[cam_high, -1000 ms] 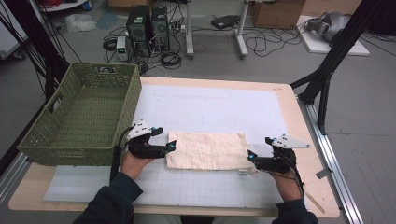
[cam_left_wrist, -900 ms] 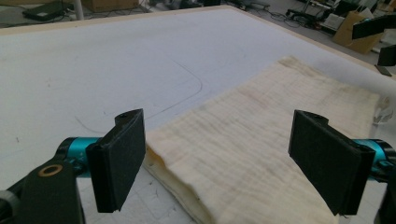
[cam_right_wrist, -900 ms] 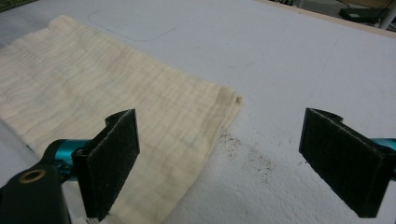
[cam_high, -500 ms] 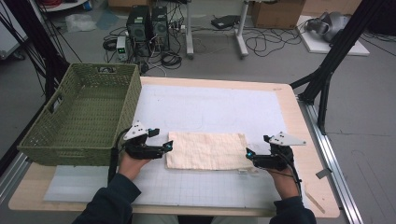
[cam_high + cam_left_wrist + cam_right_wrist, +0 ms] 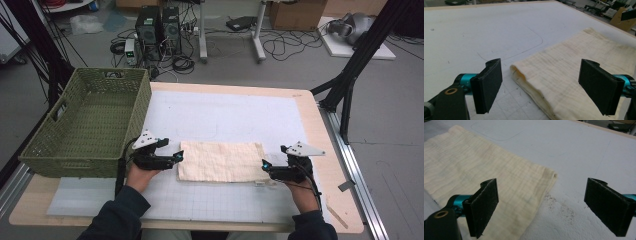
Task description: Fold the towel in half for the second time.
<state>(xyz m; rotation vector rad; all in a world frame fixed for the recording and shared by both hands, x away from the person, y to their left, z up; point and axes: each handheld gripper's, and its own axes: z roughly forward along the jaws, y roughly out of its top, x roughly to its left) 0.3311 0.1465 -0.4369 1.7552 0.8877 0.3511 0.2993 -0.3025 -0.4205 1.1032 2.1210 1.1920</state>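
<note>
cloth: folded flat at near-centre of table | left gripper: jaws wide apart, empty, at cloth's left end | right gripper: jaws spread, empty, at right end, likely so both ends can be pinched together | basket: far left, probably its destination

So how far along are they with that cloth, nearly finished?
The cream cloth already lies folded flat on the white mat. In hand: the left gripper and right gripper sit at its two short ends, jaws open, gripping nothing. Left, probably: another fold, or moving it to the green basket, which looks empty.
</note>
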